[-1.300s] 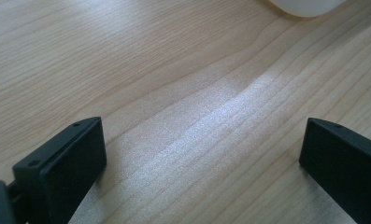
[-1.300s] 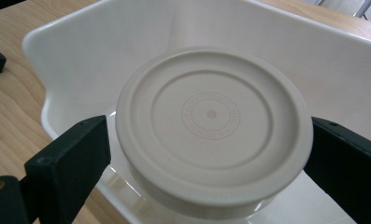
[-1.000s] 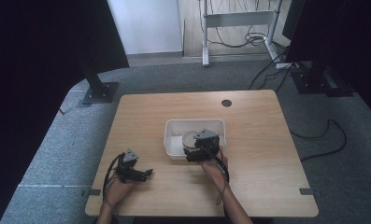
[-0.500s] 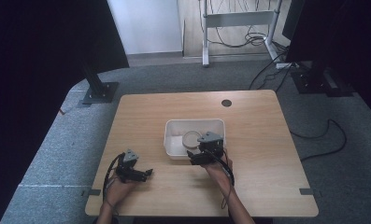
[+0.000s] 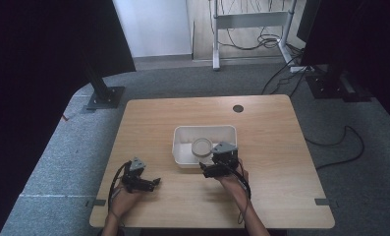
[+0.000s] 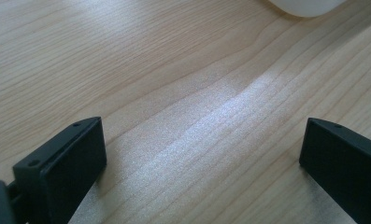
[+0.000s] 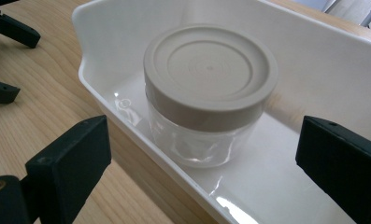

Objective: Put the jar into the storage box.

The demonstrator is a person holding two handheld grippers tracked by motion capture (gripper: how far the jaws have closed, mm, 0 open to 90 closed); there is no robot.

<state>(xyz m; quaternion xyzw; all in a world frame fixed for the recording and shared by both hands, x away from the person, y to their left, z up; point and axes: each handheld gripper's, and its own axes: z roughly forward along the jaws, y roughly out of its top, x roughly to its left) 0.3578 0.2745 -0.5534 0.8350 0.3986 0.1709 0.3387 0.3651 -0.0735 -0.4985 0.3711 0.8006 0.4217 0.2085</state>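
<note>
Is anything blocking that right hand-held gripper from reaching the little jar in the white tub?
Only the near wall of the white plastic tub. The clear jar with a beige lid rises above it, facing the open right hand-held gripper.

Soft daylight, dark edges, glare on table (image 6: 230,98)

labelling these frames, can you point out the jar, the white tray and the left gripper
jar (image 7: 209,65), right gripper view, centre of its beige lid
white tray (image 7: 127,28), right gripper view, bare inner wall left of the jar
left gripper (image 5: 155,181), high view, between its open fingertips
</note>
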